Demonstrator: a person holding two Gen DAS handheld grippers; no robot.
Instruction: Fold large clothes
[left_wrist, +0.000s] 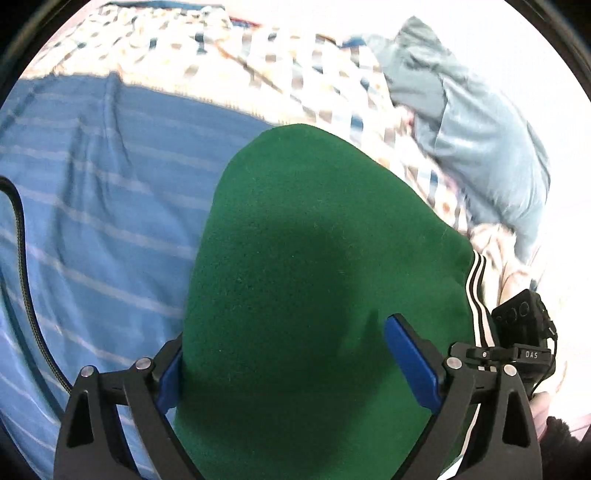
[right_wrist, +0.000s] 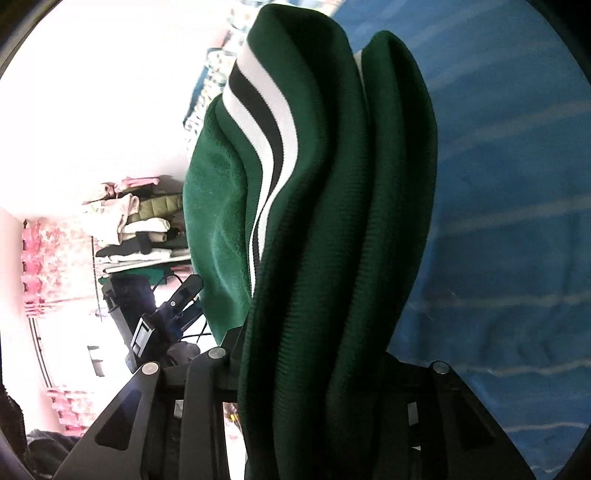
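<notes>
— Cloth fills the gap of our left tongs (left_wrist: 291, 365): the green garment (left_wrist: 310, 258) runs straight out ahead between the two blue pads (left_wrist: 410, 362), which stand wide apart. One pad lies on top of the cloth and the other is tucked behind its edge, so we cannot tell whether they actually pinch it.

— And beneath it?

— We see the bed's blue striped sheet (left_wrist: 92, 206) to the left, a patterned quilt (left_wrist: 258, 62) beyond, and a grey-blue garment (left_wrist: 472, 125) heaped to the right. Moving right, our right tongs (right_wrist: 317, 373) have the green garment's ribbed hem, with its white and black stripes (right_wrist: 269, 122), bunched in thick folds; the fingers themselves are buried under the cloth, but the folds rise stiffly out of the tongs, so we judge them closed on it.

— Which way does it lie?

— Its long axis points forward, away from both tongs, held above the sheet. The left tongs show in the right view (right_wrist: 177, 306), off to the left of the cloth, so we judge both are about equally near, at one end; laying it flat means carrying that end down to the sheet.
</notes>
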